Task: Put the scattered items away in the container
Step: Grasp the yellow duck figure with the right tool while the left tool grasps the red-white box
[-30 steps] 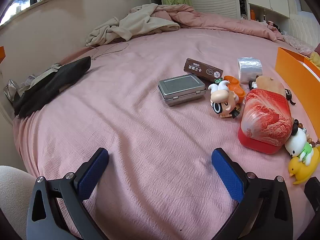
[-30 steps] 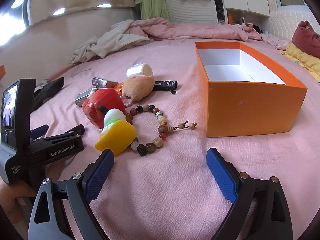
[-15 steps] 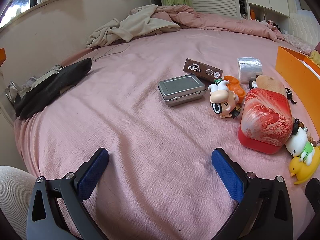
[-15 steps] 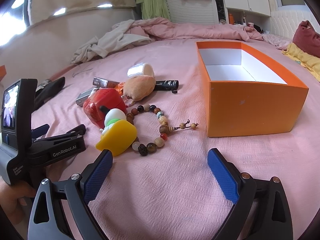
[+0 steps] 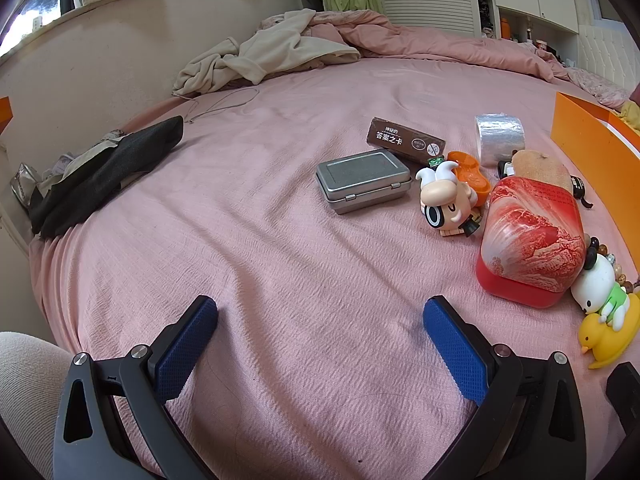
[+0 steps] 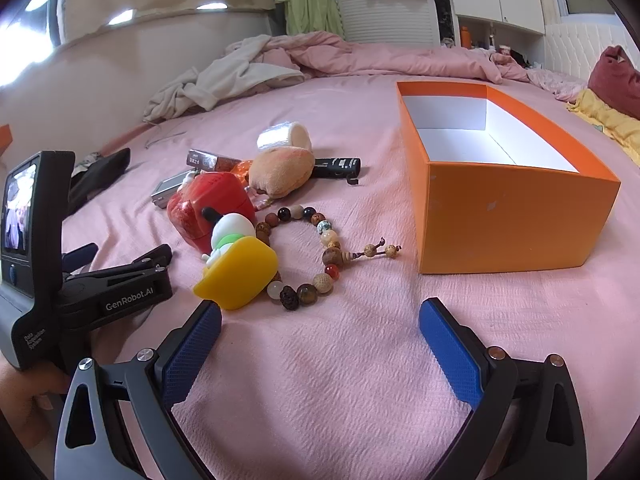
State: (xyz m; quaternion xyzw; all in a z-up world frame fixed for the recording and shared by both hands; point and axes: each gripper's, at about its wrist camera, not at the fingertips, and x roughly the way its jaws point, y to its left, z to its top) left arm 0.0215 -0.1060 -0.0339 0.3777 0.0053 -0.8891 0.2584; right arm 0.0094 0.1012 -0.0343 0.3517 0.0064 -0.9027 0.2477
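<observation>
An open orange box (image 6: 516, 208) with a white inside stands on the pink bed, its edge also in the left wrist view (image 5: 592, 148). Scattered items lie left of it: a bead bracelet (image 6: 316, 256), a yellow duck toy (image 6: 238, 272) (image 5: 608, 332), a red meat-print case (image 5: 532, 236) (image 6: 208, 204), a cartoon figure (image 5: 448, 204), a metal tin (image 5: 364, 180), a brown card box (image 5: 404, 140), a tape roll (image 5: 500, 138) (image 6: 284, 136), a tan plush (image 6: 280, 170) and a black tube (image 6: 336, 166). My left gripper (image 5: 320, 344) is open and empty. My right gripper (image 6: 320, 344) is open and empty, just short of the bracelet.
Crumpled beige clothes (image 5: 264, 60) and a pink quilt (image 5: 440, 44) lie at the far side of the bed. A black cloth (image 5: 108, 172) lies at the left edge. The left gripper's body (image 6: 80, 280) sits left of the duck in the right wrist view.
Both views have shifted very slightly; the right gripper has eased a little forward toward the bracelet. Nothing has been taken hold of.
</observation>
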